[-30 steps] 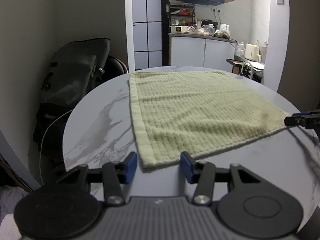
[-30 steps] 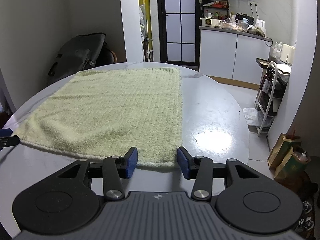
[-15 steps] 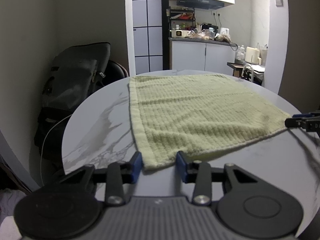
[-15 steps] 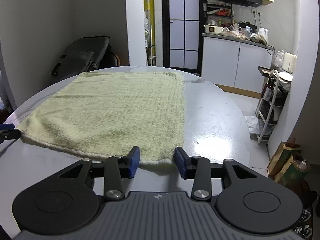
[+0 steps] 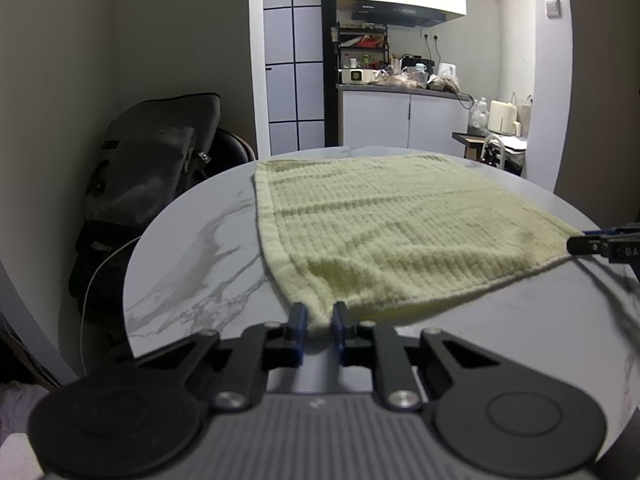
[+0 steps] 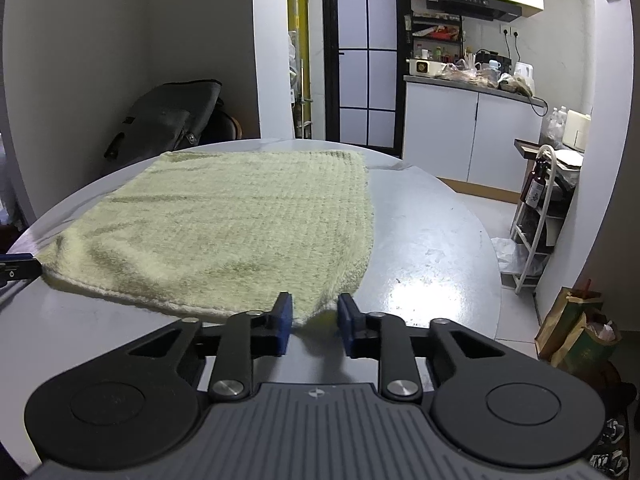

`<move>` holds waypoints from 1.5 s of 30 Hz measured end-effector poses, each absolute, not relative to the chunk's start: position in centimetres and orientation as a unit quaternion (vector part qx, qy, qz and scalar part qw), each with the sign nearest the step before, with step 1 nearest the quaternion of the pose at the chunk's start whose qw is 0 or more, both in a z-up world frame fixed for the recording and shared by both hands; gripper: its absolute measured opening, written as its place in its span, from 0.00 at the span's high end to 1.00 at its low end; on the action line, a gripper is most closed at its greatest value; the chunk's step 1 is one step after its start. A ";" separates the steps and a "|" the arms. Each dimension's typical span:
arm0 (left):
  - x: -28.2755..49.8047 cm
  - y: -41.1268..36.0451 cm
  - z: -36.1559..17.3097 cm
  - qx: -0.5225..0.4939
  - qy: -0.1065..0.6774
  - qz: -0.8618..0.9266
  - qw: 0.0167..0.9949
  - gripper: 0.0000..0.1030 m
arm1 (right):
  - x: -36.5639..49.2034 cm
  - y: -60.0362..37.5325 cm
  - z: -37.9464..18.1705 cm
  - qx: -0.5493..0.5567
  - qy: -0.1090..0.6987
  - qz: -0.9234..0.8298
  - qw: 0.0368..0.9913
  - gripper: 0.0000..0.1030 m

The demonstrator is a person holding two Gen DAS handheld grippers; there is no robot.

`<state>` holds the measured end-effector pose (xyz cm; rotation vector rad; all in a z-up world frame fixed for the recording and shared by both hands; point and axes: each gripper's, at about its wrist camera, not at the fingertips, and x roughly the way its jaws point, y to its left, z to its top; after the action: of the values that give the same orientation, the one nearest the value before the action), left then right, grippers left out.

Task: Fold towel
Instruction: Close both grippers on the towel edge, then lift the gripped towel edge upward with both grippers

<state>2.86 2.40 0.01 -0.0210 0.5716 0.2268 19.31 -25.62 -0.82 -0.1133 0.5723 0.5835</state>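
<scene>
Both claws have closed, left claw [image 5: 319,322] and right claw [image 6: 314,318], pinching towel [image 5: 392,232] corners.

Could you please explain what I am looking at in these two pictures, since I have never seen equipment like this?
These are two hand-held grippers, each with a camera looking forward along its jaws. One picture is from the left gripper, the other from the right gripper. A pale green towel lies spread on a round marble table. Each gripper's blue-padded jaws are pinching a near corner of the towel, lifting the near edge slightly. Each gripper's tip also shows at the edge of the other's view. Behind are a dark bag and a kitchen counter.
</scene>
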 end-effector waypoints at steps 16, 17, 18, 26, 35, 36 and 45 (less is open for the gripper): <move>2.3 3.1 0.0 -0.014 0.276 0.108 0.955 0.85 | 16.9 -26.0 -0.3 -0.062 0.272 0.284 0.917 0.84; 2.3 3.2 0.1 -0.015 0.276 0.107 0.955 0.85 | 16.8 -26.1 -0.2 -0.061 0.272 0.285 0.917 0.87; 2.2 3.3 0.1 -0.017 0.277 0.105 0.955 0.86 | 16.7 -26.1 -0.1 -0.061 0.271 0.286 0.917 0.91; 1.4 4.1 0.5 -0.031 0.278 0.100 0.955 0.87 | 16.2 -26.4 0.8 -0.059 0.271 0.290 0.916 0.95; 1.6 4.5 0.9 -0.030 0.276 0.092 0.956 0.88 | 15.6 -27.3 2.1 -0.061 0.259 0.292 0.919 0.95; 1.7 4.5 1.0 -0.029 0.275 0.091 0.957 0.88 | 15.6 -27.4 2.2 -0.061 0.258 0.292 0.919 0.95; 1.6 5.0 1.9 -0.030 0.262 0.081 0.961 0.88 | 15.4 -28.0 3.3 -0.057 0.243 0.290 0.924 0.96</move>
<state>1.58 5.02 1.91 -0.0600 0.5318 0.1648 15.39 -27.97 3.28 -0.1174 0.4997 0.5954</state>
